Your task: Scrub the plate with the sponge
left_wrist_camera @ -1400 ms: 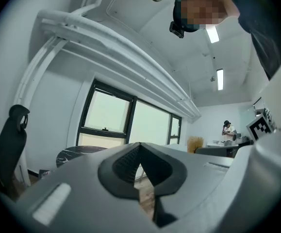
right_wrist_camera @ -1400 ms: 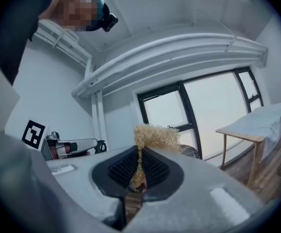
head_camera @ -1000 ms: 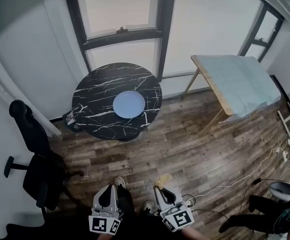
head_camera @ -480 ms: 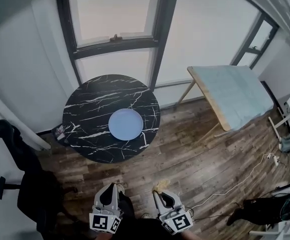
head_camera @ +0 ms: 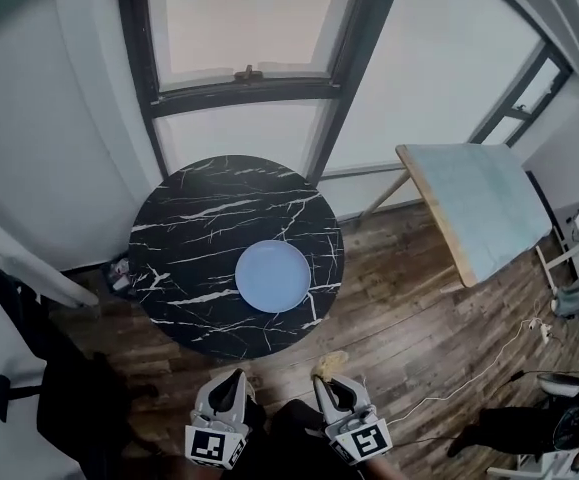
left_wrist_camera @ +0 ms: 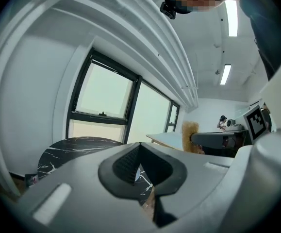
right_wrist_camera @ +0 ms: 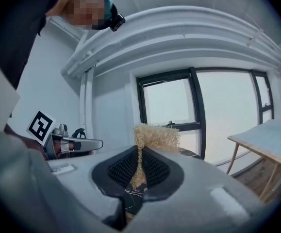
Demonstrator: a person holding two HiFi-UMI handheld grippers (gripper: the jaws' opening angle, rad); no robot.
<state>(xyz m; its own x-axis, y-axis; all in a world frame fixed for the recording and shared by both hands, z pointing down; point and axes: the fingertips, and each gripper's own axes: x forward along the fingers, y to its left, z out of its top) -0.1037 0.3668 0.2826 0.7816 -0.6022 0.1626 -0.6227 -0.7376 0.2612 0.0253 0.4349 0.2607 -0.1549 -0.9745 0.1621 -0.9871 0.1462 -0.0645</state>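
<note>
1. The right hand-held gripper (right_wrist_camera: 139, 173) has its jaws pressed together on the sponge (right_wrist_camera: 156, 137), a straw-coloured, wiry tuft. The tuft is pinched thin between the pads and bushes out above the tips.
2. The left hand-held gripper (left_wrist_camera: 139, 167) has its jaws closed on each other with nothing between them.
3. In the head view both hand-held grippers sit side by side at the bottom edge, close to the person's body and over the wooden floor (head_camera: 399, 313). They point toward the round worktop (head_camera: 194, 243) but are well apart from it.
4. The plate (head_camera: 273, 276), pale blue and round, lies flat on the black, white-veined marble worktop. It is on the half nearer the person and a little toward the right rim, and no gripper touches it.
5. Behind the worktop stands a dark-framed window (head_camera: 244, 73) in a white wall.
6. To the right is a slanted table (head_camera: 479, 208) with a pale top and wooden legs.
7. A black office chair (head_camera: 29, 348) stands at the left, and a white cable (head_camera: 474, 366) trails across the floor at the right.
</note>
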